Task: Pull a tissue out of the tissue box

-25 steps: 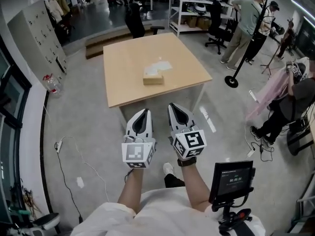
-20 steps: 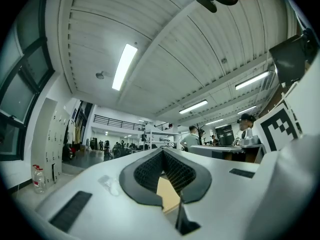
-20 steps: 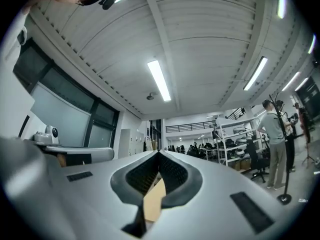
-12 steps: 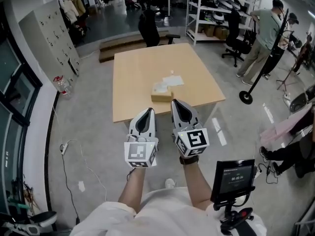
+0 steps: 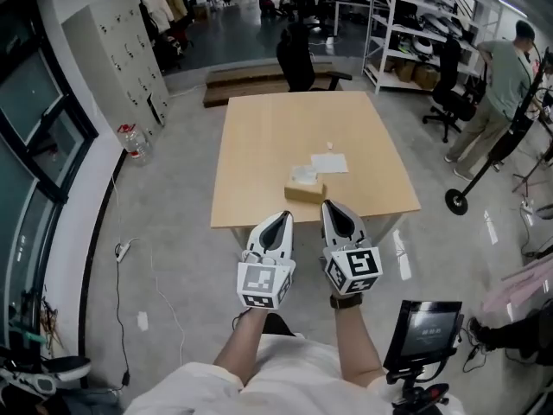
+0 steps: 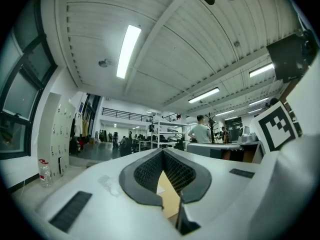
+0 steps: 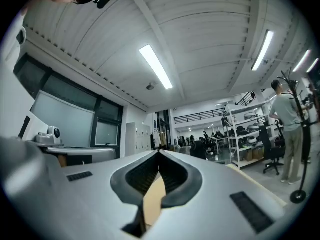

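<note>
A tan tissue box (image 5: 305, 192) lies near the front edge of the wooden table (image 5: 259, 137), with a white tissue (image 5: 303, 175) sticking out of its top. A loose white sheet (image 5: 329, 162) lies just beyond it. Both grippers are held side by side in front of the table's near edge, short of the box and pointing roughly level. My left gripper (image 5: 285, 215) (image 6: 161, 150) is shut and empty. My right gripper (image 5: 331, 204) (image 7: 159, 152) is shut too, with nothing between its fingers. Neither touches the box.
A black office chair (image 5: 298, 59) stands at the table's far side. A grey locker cabinet (image 5: 121, 50) and a water bottle (image 5: 136, 141) are at the left wall. A person (image 5: 499, 85) and a stand's round base (image 5: 467, 201) are at the right, a small screen (image 5: 425, 334) near my right.
Both grippers have moved forward together toward the table, so the table and tissue box now sit closer in the head view. Both stayed shut.
</note>
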{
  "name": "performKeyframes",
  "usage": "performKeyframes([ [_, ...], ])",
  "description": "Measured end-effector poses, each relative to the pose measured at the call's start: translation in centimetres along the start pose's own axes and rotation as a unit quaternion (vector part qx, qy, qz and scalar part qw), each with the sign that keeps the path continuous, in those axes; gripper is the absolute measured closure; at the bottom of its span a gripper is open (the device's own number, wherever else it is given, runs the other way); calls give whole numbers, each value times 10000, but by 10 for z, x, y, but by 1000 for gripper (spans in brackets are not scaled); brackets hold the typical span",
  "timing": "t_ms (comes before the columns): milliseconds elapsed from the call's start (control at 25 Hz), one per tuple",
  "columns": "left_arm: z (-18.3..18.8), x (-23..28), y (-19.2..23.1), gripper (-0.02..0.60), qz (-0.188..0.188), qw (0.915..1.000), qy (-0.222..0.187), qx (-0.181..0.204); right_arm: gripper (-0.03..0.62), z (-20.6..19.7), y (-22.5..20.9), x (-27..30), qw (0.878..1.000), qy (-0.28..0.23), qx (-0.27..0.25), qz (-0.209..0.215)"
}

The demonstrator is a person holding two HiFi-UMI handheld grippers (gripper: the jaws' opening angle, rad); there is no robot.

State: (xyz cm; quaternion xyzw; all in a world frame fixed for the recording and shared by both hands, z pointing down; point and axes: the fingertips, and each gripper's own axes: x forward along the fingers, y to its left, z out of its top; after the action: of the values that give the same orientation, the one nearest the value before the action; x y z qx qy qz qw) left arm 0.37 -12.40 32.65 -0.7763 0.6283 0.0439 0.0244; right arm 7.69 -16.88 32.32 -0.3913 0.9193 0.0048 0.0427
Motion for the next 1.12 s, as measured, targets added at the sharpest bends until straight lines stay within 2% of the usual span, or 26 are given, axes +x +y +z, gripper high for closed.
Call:
performKeyframes([
  [160, 3, 26, 16, 591, 23, 10000, -13, 9, 592, -4, -11, 22, 10000, 9, 19, 55],
  [280, -11, 50, 28, 591, 21, 9999, 64, -99, 592, -11, -19, 40, 9999, 93, -74, 78],
  [360, -21, 74, 34, 591, -105, 9998, 104, -100, 592, -13, -32, 57, 9999, 60, -117, -29],
  [480, -12, 116, 45, 591, -333, 9994, -89, 2, 592, -7, -54, 92, 9996, -27, -251, -156],
  [680, 11, 180, 94, 591, -457, 9981, -411, 61, 592, 12, -74, 166, 9980, -215, -534, -251],
  [800, 6, 208, 126, 591, -596, 9975, -365, 57, 592, 12, -78, 209, 9970, -285, -632, -329],
  [920, 2, 226, 142, 591, -751, 9967, -294, -19, 592, 11, -82, 229, 9963, -311, -712, -372],
  [1000, -9, 238, 148, 591, -769, 9967, -224, -90, 592, -2, -90, 234, 9959, -226, -774, -410],
  [1120, -50, 264, 152, 591, -805, 9964, 50, -261, 592, -45, -116, 245, 9971, 205, -632, -380],
])
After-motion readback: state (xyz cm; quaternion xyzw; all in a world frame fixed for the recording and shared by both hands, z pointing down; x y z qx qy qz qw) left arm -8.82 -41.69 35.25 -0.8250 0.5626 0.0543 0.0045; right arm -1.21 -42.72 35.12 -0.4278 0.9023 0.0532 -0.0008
